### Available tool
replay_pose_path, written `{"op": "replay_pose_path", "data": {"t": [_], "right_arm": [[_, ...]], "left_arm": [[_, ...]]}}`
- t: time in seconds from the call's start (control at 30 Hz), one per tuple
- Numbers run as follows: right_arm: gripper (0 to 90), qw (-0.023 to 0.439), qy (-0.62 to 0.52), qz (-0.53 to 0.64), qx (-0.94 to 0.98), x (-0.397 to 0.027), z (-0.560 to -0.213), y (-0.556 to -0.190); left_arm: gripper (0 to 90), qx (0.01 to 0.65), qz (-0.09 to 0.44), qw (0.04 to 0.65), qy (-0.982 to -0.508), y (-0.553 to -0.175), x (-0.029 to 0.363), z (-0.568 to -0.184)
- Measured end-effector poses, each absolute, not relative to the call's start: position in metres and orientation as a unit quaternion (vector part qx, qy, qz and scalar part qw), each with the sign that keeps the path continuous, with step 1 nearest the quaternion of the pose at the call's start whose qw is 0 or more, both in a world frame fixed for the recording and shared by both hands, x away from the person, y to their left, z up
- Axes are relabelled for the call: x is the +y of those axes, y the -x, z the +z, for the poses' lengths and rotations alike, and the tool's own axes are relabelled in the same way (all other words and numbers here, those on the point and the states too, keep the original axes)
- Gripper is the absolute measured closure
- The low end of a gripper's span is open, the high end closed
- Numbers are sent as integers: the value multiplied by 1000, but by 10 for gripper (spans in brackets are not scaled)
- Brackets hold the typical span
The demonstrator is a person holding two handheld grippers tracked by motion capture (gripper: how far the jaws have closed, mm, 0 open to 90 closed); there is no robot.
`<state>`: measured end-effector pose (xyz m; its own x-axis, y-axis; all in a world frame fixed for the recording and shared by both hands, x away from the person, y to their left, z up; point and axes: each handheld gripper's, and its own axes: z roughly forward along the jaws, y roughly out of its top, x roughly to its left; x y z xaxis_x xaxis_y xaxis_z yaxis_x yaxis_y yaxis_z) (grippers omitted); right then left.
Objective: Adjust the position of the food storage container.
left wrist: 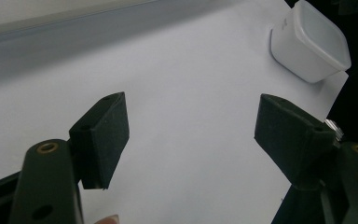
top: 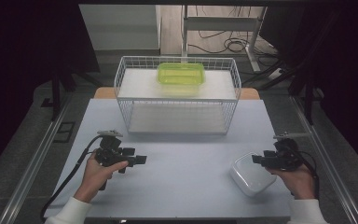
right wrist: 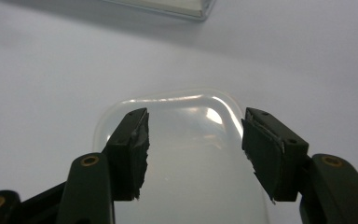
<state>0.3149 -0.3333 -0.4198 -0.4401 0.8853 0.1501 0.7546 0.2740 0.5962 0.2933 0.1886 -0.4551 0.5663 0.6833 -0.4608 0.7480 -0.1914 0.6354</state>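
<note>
- Right gripper (top: 257,159) is hovering over the near right part of the table (top: 191,186), jaws apart, pads not touching anything; the white lidded container (top: 251,179) is sitting just below and between them, likely lined up for a grasp from above.
- In the right gripper view the container (right wrist: 186,154) is lying under the gap, its lid catching glare.
- Left gripper (top: 142,160) is resting low at the near left, jaws standing wide with nothing between them, probably waiting out of the way.
- Wire basket (top: 177,100) is standing at the table's far side, a green tub (top: 181,73) sitting on its upper shelf, well apart from both hands.
</note>
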Motion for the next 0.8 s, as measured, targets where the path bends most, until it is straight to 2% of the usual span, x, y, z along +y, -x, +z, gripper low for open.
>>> {"op": "replay_pose_path", "data": {"t": [0.33,0.57,0.8], "right_arm": [[462,117,-537,305,778,-357,-419,-296],[557,139,-570,255,768,-377,-427,-297],[626,136,-579,252,763,-386,-431,-296]], "left_arm": [[254,466,-40,432,-771,-290,188,-454],[252,465,-39,418,-780,-293,186,-458],[253,465,-42,418,-780,-293,186,-460]]}}
